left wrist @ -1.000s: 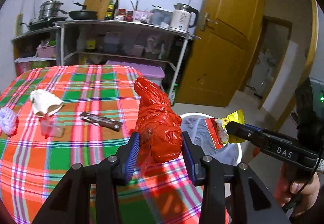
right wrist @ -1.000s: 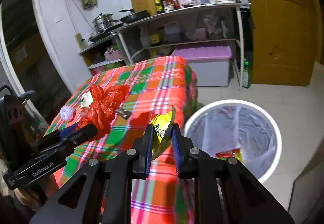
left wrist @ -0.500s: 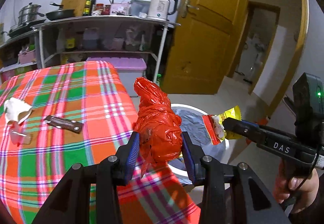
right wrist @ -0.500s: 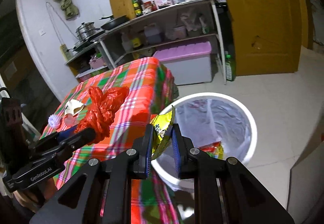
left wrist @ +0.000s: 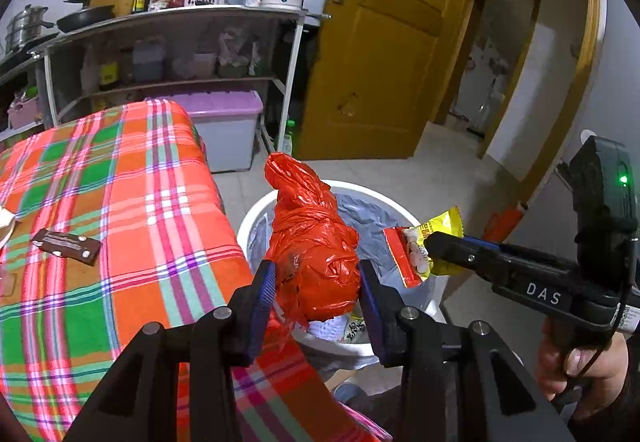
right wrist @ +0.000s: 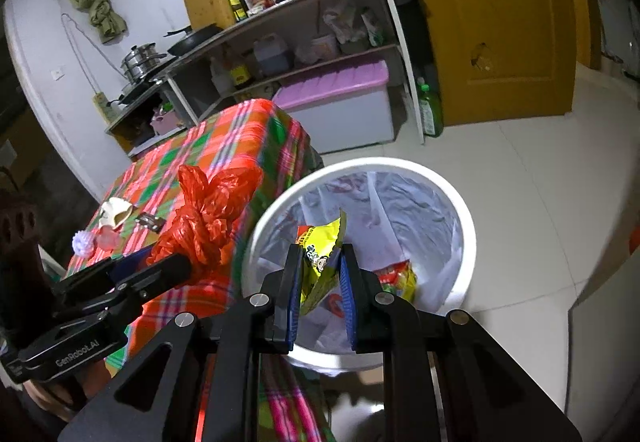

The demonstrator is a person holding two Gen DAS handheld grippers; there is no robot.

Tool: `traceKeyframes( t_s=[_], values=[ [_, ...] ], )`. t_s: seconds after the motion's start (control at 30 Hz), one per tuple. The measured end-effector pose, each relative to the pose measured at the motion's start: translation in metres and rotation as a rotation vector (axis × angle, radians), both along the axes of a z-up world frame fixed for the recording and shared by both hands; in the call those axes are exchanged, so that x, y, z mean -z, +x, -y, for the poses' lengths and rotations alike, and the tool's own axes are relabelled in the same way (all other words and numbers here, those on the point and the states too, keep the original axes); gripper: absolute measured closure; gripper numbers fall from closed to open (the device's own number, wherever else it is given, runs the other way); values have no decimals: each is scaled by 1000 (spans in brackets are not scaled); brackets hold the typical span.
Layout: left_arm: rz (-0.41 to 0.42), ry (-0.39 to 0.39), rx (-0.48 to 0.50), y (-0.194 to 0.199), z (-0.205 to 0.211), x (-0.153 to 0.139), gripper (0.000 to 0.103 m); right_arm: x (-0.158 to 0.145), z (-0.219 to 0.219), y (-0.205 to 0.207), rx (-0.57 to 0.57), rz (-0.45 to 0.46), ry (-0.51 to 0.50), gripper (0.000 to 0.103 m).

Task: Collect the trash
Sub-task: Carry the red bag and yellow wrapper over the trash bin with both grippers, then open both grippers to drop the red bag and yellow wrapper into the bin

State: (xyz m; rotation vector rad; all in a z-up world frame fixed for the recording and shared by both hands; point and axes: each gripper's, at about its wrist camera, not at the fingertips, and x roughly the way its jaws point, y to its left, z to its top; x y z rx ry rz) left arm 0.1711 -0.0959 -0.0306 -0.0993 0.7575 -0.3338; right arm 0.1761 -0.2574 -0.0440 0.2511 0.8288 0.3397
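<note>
My left gripper [left wrist: 318, 286] is shut on a crumpled red plastic bag [left wrist: 314, 242] and holds it over the near rim of the white trash bin [left wrist: 256, 208]. The bag also shows in the right wrist view [right wrist: 208, 214]. My right gripper [right wrist: 320, 274] holds a yellow snack wrapper [right wrist: 320, 250] over the bin [right wrist: 464, 226], which is lined with a clear bag and holds other wrappers. The jaws have widened around the wrapper. The wrapper also shows in the left wrist view [left wrist: 424, 242].
The table with the plaid cloth [left wrist: 120, 202] stands left of the bin and carries a brown wrapper [left wrist: 66, 244], a white crumpled paper [right wrist: 114, 212] and small items. A metal shelf rack [left wrist: 180, 42], a purple-lidded box [left wrist: 228, 122] and a wooden door [left wrist: 380, 62] stand behind.
Both grippers have moved right, off the table to above the bin. The right gripper's jaws have widened slightly around the yellow wrapper.
</note>
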Motion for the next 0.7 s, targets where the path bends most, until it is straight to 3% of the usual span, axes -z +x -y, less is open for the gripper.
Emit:
traceKeyframes(
  t_s=[0.4, 0.53, 0.7],
  values=[
    [-90, 31, 6, 27, 16, 24, 61, 34, 7, 19, 22, -102, -30, 80],
    [-113, 23, 9, 34, 17, 30, 61, 38, 12, 21, 31, -112, -32, 61],
    [-135, 17, 11, 38, 19, 36, 60, 36, 14, 20, 33, -105, -32, 61]
  ],
)
